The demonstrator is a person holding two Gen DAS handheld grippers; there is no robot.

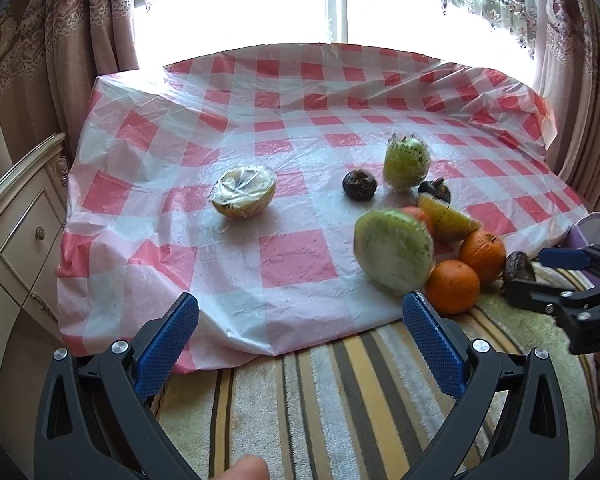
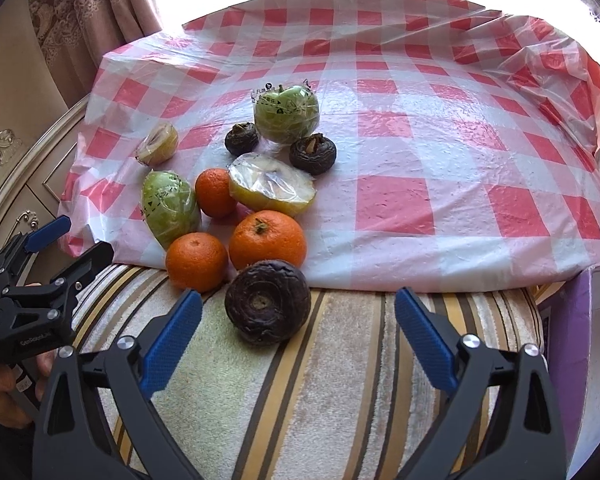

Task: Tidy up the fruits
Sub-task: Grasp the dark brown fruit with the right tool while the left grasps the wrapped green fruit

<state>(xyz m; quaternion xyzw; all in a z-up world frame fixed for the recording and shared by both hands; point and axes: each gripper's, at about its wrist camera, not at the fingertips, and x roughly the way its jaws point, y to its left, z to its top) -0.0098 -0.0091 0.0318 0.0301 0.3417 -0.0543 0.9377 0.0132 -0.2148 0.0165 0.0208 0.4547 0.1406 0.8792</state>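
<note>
A red-and-white checked plastic sheet (image 2: 400,208) covers a striped towel-like cloth (image 2: 340,360) beside floral curtains (image 1: 80,40). The right gripper (image 2: 298,306), jaws apart and empty, has the dark round water chestnut (image 2: 267,302) just ahead between its fingertips, stem scar facing the camera. The left gripper (image 1: 302,314) gapes empty, the film-wrapped halved green fruit (image 1: 394,250) ahead-right, tilted.

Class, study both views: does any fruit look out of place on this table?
Yes. One dark round fruit sits off the checked plastic sheet, on the striped cloth, just ahead of the open right gripper. A small orange straddles the sheet's edge.
</note>
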